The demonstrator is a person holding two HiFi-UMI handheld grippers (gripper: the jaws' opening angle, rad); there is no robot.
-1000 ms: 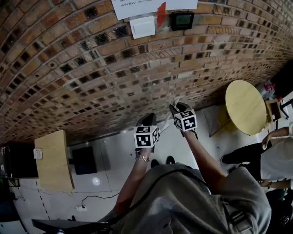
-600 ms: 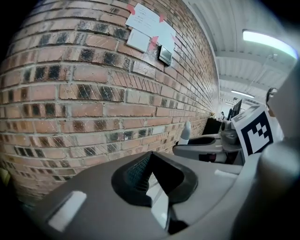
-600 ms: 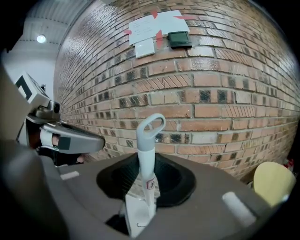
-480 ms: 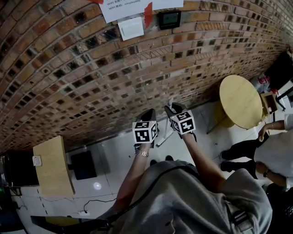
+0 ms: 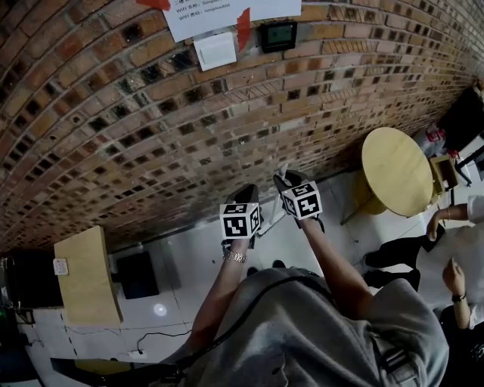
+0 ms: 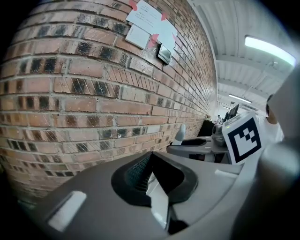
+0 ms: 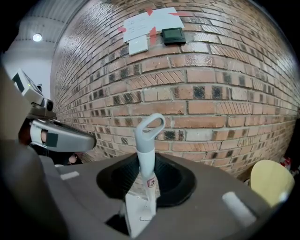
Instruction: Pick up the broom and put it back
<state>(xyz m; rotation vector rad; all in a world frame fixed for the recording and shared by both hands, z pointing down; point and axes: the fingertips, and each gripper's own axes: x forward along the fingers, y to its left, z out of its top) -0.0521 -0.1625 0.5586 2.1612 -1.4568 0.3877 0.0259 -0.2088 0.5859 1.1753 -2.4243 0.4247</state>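
While the left gripper (image 6: 151, 164) hovers near the brick wall (image 6: 93, 93) with its jaws together on nothing, the one broom (image 7: 149, 140) stands upright just to its right. The right gripper (image 7: 148, 180) pinches its shaft below the loop. It looks light, stiff and smooth, so grip the shaft there. Two grippers; one round table (image 7: 267, 180) far right.

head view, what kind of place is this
Probably an office or shared workspace indoors: a brick wall with taped-up paper notices, a round wooden table, and ceiling strip lights.
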